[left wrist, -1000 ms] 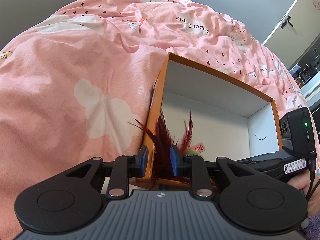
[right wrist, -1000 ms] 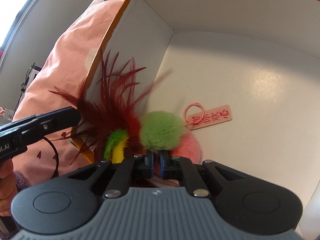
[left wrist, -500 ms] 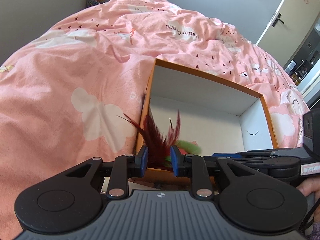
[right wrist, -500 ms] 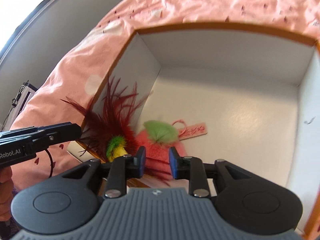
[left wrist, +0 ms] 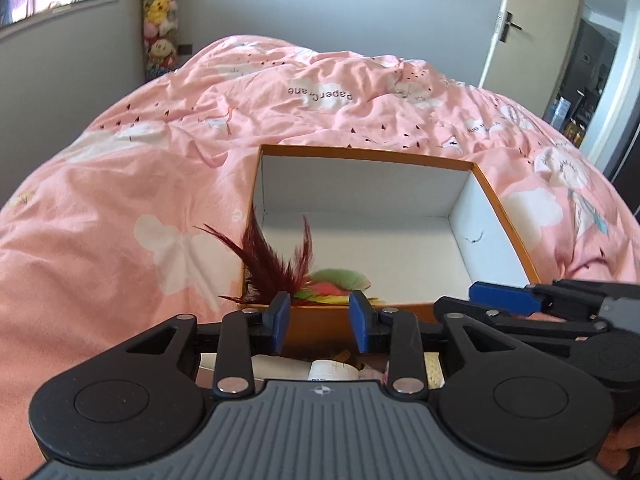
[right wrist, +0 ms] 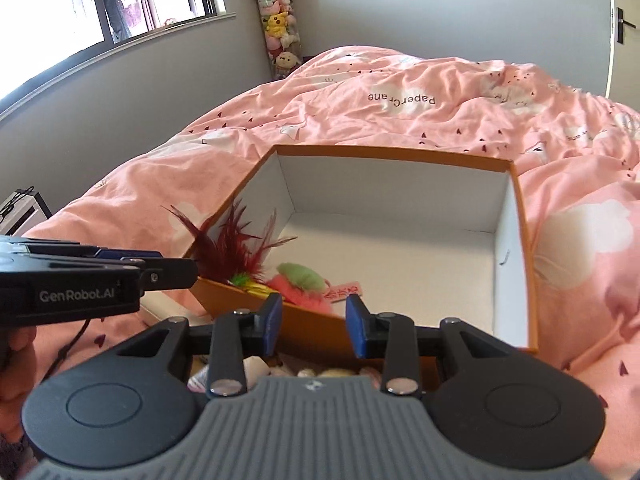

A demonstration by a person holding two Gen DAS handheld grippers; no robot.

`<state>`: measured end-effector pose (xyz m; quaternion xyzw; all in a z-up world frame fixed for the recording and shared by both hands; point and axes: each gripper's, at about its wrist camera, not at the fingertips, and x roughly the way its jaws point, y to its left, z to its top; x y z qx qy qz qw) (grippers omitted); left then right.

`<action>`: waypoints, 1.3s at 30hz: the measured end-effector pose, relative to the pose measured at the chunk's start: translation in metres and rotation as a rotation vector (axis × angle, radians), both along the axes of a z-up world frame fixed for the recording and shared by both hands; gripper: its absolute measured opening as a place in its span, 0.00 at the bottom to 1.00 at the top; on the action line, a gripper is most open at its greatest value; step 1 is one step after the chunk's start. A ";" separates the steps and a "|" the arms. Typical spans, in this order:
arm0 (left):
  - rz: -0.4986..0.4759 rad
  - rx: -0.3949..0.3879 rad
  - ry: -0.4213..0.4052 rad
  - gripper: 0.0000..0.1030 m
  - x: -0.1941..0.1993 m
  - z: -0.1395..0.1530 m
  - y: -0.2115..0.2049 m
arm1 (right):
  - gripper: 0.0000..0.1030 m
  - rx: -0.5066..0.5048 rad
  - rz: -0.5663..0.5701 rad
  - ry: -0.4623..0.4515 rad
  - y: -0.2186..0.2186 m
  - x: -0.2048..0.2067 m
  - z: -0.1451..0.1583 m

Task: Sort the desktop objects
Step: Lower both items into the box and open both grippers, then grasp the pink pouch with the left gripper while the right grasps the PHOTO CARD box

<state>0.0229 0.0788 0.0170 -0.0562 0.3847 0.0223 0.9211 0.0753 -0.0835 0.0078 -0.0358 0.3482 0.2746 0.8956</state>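
Observation:
An orange box with a white inside (left wrist: 368,154) (right wrist: 516,216) lies open on the pink bedding. A feather toy with dark red plumes (left wrist: 272,264) (right wrist: 236,246), a green and pink pompom (right wrist: 300,280) and a pink tag (right wrist: 344,291) lies in its near left corner. My left gripper (left wrist: 319,322) is open and empty, just in front of the box's near wall. My right gripper (right wrist: 314,326) is open and empty, also short of the near wall. Each gripper shows in the other's view, the right one (left wrist: 520,300) and the left one (right wrist: 128,270).
The pink duvet (left wrist: 160,160) (right wrist: 400,92) covers the bed around the box. Small loose objects (left wrist: 332,368) (right wrist: 256,368) lie below the grippers, mostly hidden. A column of plush toys (right wrist: 276,20) stands by the grey wall. A door (left wrist: 532,28) is at the right.
The right gripper opened and let the feather toy drop into the box. Both grippers drew back and up from the box, so more of the room shows.

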 end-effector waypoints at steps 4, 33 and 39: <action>-0.062 0.012 -0.004 0.36 -0.008 0.002 -0.016 | 0.37 -0.003 -0.026 -0.041 -0.018 -0.011 0.006; -0.377 -0.004 0.224 0.37 -0.028 -0.034 -0.098 | 0.56 -0.091 -0.155 0.161 -0.107 -0.047 -0.038; -0.394 -0.006 0.215 0.37 -0.030 -0.034 -0.102 | 0.56 -0.089 -0.136 0.147 -0.103 -0.047 -0.035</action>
